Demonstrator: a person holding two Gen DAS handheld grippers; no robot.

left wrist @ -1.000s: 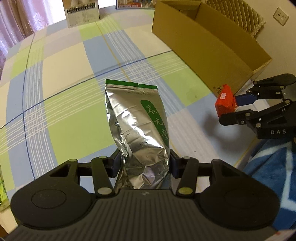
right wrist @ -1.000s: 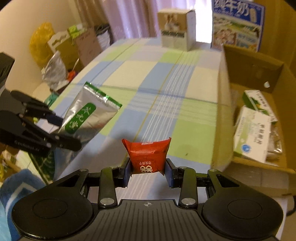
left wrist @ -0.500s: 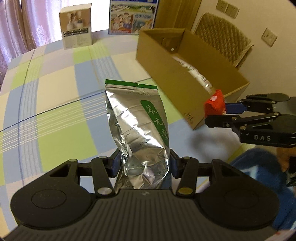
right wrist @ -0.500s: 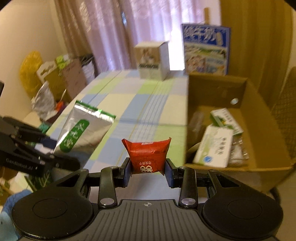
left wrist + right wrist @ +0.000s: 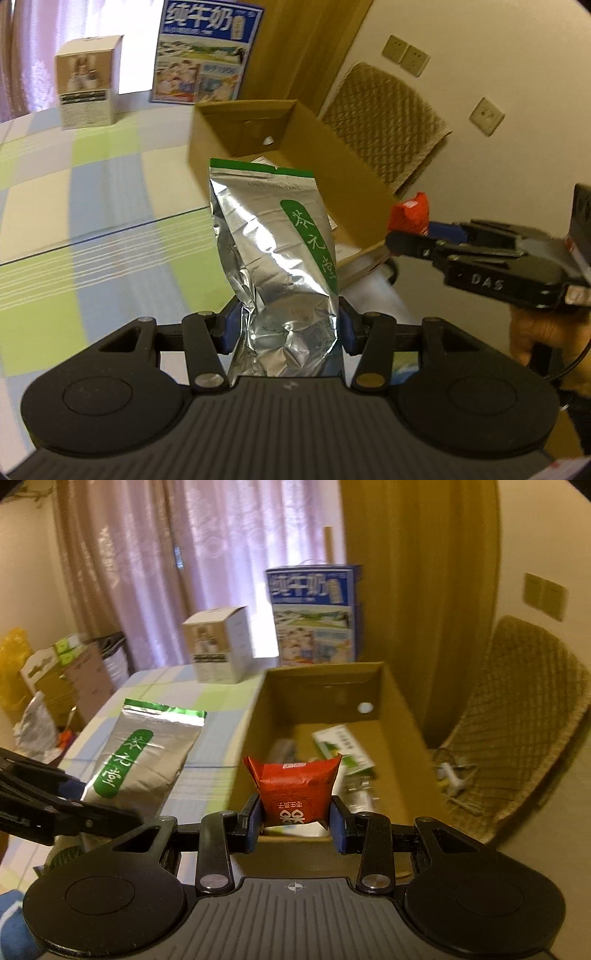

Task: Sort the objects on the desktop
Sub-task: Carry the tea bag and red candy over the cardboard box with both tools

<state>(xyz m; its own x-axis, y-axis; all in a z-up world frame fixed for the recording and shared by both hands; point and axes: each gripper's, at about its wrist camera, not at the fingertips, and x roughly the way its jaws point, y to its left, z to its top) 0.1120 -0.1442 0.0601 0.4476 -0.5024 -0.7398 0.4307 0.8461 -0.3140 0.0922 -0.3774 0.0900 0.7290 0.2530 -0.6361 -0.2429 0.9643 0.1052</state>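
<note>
Foil crinkles where the left gripper [image 5: 283, 330] pinches the light, soft pouch [image 5: 275, 258] at its base; the right gripper [image 5: 294, 819] clamps a red packet [image 5: 295, 786] low, both near the desk's box [image 5: 317, 701].

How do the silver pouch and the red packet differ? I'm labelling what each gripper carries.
The silver pouch is tall, foil, green-labelled; the red packet is small and squat. The pouch sits in the left gripper, the packet in the right gripper. Both are clamped near the cardboard box.
</note>
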